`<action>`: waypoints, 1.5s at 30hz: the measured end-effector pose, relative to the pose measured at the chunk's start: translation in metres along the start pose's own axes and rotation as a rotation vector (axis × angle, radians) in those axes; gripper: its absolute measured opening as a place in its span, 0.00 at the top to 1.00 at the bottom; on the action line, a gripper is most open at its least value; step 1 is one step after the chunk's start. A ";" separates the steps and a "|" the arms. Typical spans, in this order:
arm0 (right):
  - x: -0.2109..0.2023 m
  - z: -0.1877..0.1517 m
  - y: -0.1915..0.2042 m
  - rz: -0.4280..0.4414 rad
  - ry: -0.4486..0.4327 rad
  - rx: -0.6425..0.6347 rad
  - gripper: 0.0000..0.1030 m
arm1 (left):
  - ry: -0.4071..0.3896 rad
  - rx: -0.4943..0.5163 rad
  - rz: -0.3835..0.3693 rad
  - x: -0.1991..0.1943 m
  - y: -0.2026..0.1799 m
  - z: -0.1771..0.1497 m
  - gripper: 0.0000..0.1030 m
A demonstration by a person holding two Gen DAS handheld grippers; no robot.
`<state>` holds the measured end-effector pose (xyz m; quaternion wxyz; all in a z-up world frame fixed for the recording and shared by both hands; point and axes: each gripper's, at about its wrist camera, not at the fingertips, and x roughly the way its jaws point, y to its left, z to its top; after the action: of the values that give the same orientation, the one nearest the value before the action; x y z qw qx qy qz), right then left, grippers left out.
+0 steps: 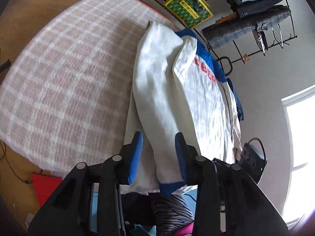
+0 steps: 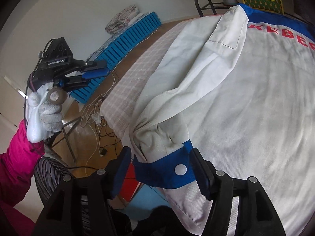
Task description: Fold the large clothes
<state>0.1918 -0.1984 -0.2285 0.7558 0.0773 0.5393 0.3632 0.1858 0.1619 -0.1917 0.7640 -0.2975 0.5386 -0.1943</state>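
1. One white jacket (image 2: 246, 102) with blue trim and red lettering lies back-up on the bed (image 1: 59, 74), along the bed's right edge as the left wrist view shows it. Its hem end hangs over the near edge, towards the person.
2. One sleeve (image 2: 177, 90) is folded in across the jacket's back, and its blue cuff (image 2: 165, 169) rests near the near edge. This looks like a first fold, made to narrow the garment.
3. The right gripper (image 2: 161, 169) stands open with the cuff between its jaws. The pads do not appear to press on the cuff, so I judge it released.
4. The left gripper (image 2: 94, 72) is lifted clear off the bed's near left corner, held by a gloved hand (image 2: 44, 116). Its jaws are parted and hold nothing, and the sleeve lies below them in its own view.
5. Counted: two grippers, one jacket, one sleeve folded in. The second sleeve cannot be seen plainly.
6. One clothes rack (image 1: 261, 15) carrying several garments stands beyond the far edge.
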 end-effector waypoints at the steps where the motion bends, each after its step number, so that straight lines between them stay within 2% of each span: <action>1: 0.008 0.000 0.001 0.005 0.012 0.008 0.38 | 0.012 0.015 0.001 0.007 -0.002 -0.011 0.54; 3: 0.015 0.000 -0.006 0.022 0.036 0.050 0.47 | 0.029 0.029 0.012 0.019 -0.003 -0.030 0.53; 4: 0.021 0.001 -0.008 0.050 0.051 0.090 0.62 | 0.041 0.022 0.017 0.025 -0.002 -0.037 0.53; 5: 0.023 0.000 -0.014 0.102 0.054 0.144 0.66 | 0.048 0.006 0.015 0.029 0.000 -0.043 0.53; 6: 0.022 -0.002 -0.021 0.200 0.042 0.231 0.72 | 0.047 -0.011 0.002 0.030 0.003 -0.048 0.53; 8: 0.023 -0.010 -0.027 0.525 -0.021 0.447 0.74 | 0.009 -0.045 -0.021 0.022 0.008 -0.054 0.53; 9: 0.025 -0.017 -0.025 0.657 -0.055 0.511 0.75 | -0.013 -0.056 -0.026 0.017 0.011 -0.056 0.53; 10: 0.026 -0.019 -0.021 0.685 -0.053 0.521 0.72 | -0.032 -0.066 -0.031 0.012 0.014 -0.058 0.53; 11: 0.025 -0.018 -0.016 0.609 -0.024 0.482 0.61 | -0.045 -0.080 -0.035 0.008 0.017 -0.060 0.49; 12: 0.024 -0.018 -0.010 0.490 0.008 0.421 0.57 | -0.050 -0.098 -0.037 0.008 0.021 -0.062 0.48; 14: 0.025 -0.016 -0.007 0.335 0.050 0.327 0.55 | -0.030 -0.111 -0.024 0.013 0.027 -0.068 0.48; 16: 0.022 -0.014 -0.010 0.278 0.049 0.306 0.55 | -0.013 -0.108 -0.002 0.023 0.027 -0.075 0.48; 19: 0.013 -0.006 -0.024 0.230 0.000 0.327 0.49 | -0.006 -0.087 0.062 0.033 0.027 -0.083 0.48; 22: 0.011 0.011 -0.041 0.202 -0.054 0.376 0.47 | 0.008 -0.084 0.073 0.040 0.030 -0.089 0.48; 24: 0.015 0.026 -0.054 0.215 -0.063 0.403 0.47 | -0.001 -0.065 0.103 0.041 0.027 -0.090 0.61; 25: 0.021 0.034 -0.058 0.214 -0.048 0.402 0.47 | 0.002 -0.055 0.110 0.042 0.024 -0.091 0.81; 26: 0.029 0.039 -0.059 0.202 -0.025 0.401 0.47 | 0.010 -0.054 0.093 0.042 0.022 -0.091 0.94; 27: 0.039 0.042 -0.055 0.180 0.000 0.397 0.48 | 0.013 -0.050 0.080 0.042 0.019 -0.090 0.95; 28: 0.048 0.046 -0.051 0.173 0.021 0.383 0.60 | 0.005 -0.035 0.088 0.040 0.014 -0.090 0.97; 29: 0.057 0.047 -0.046 0.183 0.045 0.358 0.84 | -0.001 -0.023 0.090 0.036 0.008 -0.088 0.99; 31: 0.061 0.047 -0.036 0.148 0.058 0.317 0.98 | -0.026 -0.035 0.037 0.024 -0.003 -0.086 0.99; 32: 0.054 0.049 -0.029 0.149 0.037 0.299 0.99 | -0.050 -0.036 0.021 0.015 -0.008 -0.083 0.99; 33: 0.038 0.049 -0.028 0.172 0.000 0.280 1.00 | -0.071 -0.016 0.038 0.007 -0.014 -0.083 0.99; 34: 0.025 0.046 -0.028 0.179 -0.036 0.263 1.00 | -0.083 0.023 0.093 0.002 -0.020 -0.083 0.99; 36: 0.009 0.046 -0.026 0.075 -0.038 0.217 1.00 | -0.071 0.110 0.251 0.004 -0.029 -0.088 0.94; 37: 0.008 0.046 -0.024 -0.013 -0.017 0.180 0.93 | -0.047 0.133 0.282 0.007 -0.028 -0.089 0.82; 38: 0.008 0.049 -0.022 -0.090 0.014 0.151 0.83 | -0.039 0.136 0.288 0.007 -0.027 -0.089 0.74; 39: 0.008 0.051 -0.024 -0.106 0.039 0.132 0.78 | -0.054 0.128 0.281 0.004 -0.027 -0.088 0.73; 41: 0.001 0.057 -0.030 -0.056 0.036 0.124 0.71 | -0.084 0.121 0.254 -0.002 -0.029 -0.077 0.69; 43: -0.014 0.066 -0.036 -0.053 -0.012 0.121 0.65 | -0.098 0.104 0.213 -0.004 -0.031 -0.057 0.69; 45: -0.029 0.082 -0.045 -0.056 -0.066 0.114 0.57 | -0.117 0.091 0.193 -0.003 -0.035 -0.028 0.63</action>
<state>0.2800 -0.2266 -0.1958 0.7775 0.1170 0.5357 0.3079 0.1594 0.1309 -0.1733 0.8219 -0.2201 0.5100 -0.1264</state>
